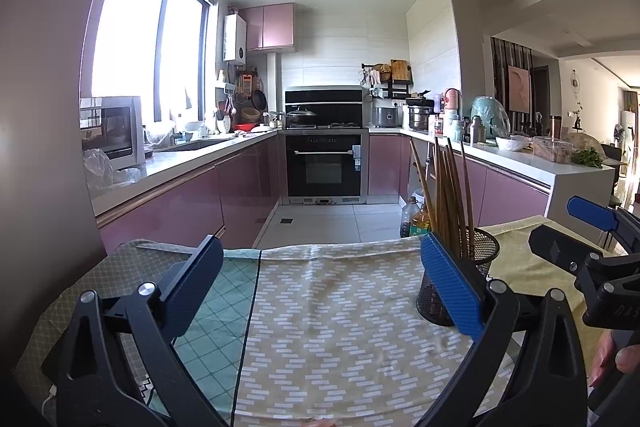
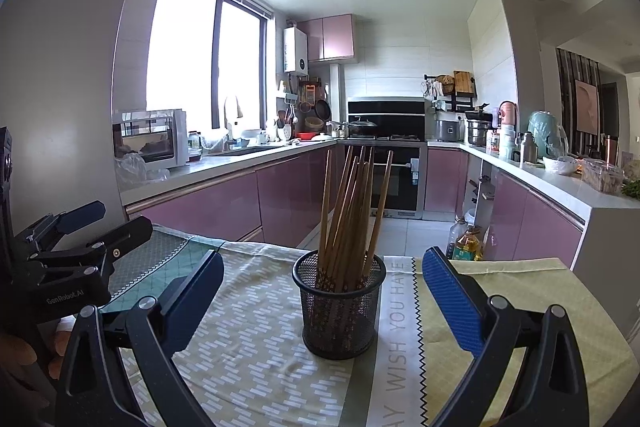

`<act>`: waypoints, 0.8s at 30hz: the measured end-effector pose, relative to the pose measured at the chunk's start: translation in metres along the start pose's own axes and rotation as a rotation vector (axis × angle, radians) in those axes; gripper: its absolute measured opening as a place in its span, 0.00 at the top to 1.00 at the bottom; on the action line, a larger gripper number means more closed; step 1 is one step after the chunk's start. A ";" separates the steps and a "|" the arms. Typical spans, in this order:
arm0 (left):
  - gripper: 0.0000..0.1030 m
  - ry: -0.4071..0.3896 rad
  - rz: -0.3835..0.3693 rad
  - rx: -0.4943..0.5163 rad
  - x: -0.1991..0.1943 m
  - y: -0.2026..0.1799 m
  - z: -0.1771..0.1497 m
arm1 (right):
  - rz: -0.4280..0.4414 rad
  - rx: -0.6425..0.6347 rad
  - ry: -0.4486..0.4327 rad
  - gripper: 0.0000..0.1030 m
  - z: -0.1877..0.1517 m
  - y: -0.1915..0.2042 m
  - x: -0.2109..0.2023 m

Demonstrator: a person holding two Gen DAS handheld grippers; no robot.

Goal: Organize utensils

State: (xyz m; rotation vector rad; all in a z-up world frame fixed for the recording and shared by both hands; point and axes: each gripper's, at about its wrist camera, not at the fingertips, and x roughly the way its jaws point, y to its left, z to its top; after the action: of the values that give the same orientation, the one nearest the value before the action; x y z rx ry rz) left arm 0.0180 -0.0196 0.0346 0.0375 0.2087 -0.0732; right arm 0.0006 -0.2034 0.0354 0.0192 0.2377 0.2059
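A black mesh cup [image 2: 339, 307] stands upright on the patterned tablecloth [image 2: 248, 347], holding several brown wooden chopsticks [image 2: 352, 211] that lean out of its top. My right gripper [image 2: 320, 291] is open, its blue-padded fingers apart on either side of the cup without touching it. In the left wrist view the same mesh cup [image 1: 476, 267] and chopsticks [image 1: 450, 195] sit to the right, partly hidden behind one blue finger. My left gripper [image 1: 320, 279] is open over bare cloth with nothing between its fingers. The right gripper [image 1: 576, 239] shows at the far right.
The table's far edge [image 1: 320, 247] drops to a tiled kitchen floor. Oil bottles [image 2: 466, 241] stand on the floor beyond the table. Pink cabinets, an oven [image 1: 326, 163] and crowded counters lie farther back. A hand [image 1: 612, 359] holds the right gripper's handle.
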 end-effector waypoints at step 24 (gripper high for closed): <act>0.05 -0.002 -0.006 -0.008 0.000 0.000 -0.001 | 0.002 0.011 0.006 0.07 -0.003 0.000 0.004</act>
State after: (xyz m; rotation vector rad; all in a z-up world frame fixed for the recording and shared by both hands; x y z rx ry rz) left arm 0.0177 -0.0198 0.0334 0.0286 0.2075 -0.0787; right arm 0.0042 -0.2027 0.0316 0.0295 0.2451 0.2069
